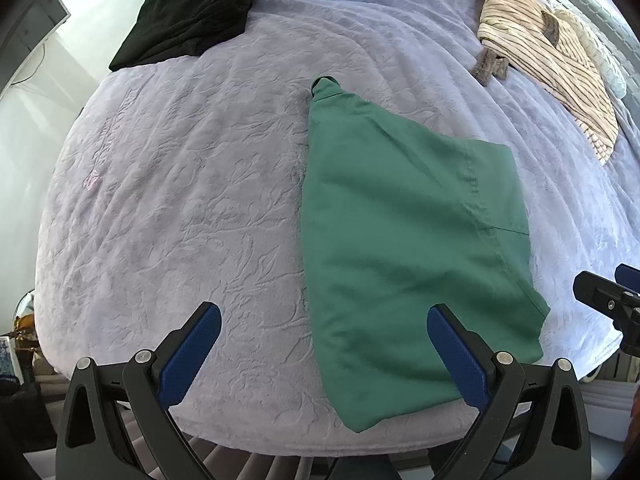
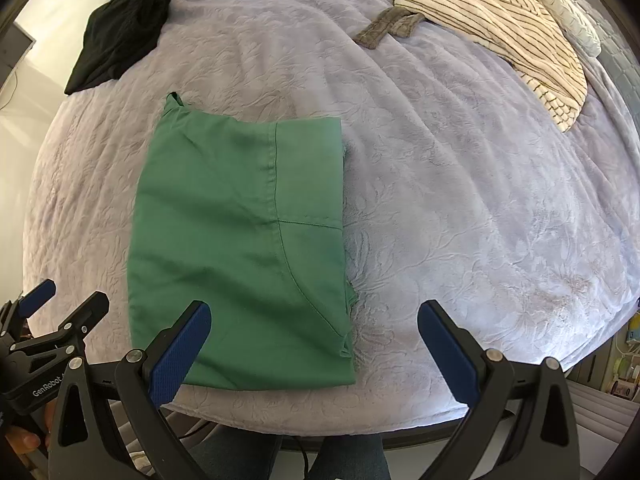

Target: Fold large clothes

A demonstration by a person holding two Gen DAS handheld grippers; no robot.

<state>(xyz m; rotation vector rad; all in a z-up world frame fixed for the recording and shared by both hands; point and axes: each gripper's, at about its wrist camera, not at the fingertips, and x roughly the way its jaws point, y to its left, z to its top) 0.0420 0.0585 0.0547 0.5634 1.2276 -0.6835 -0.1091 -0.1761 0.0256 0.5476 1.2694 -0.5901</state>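
Right wrist view: green garment (image 2: 240, 248) lies partly folded on the bed (image 2: 460, 220); both claws gape empty; striped robe (image 2: 520, 32) far right looks unfolded.

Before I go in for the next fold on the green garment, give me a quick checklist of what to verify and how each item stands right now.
1. Left gripper empty, jaws apart: ok.
2. Right gripper empty, jaws apart: ok.
3. Green cotton garment lying flat on the lavender embossed bedspread, already folded lengthwise: ok.
4. Garment's near edge close to the bed's front edge, within reach of both grippers: ok.
5. Black folded garment and striped cream robe clear of the green one: ok.
6. Layers underneath aligned: cannot tell.
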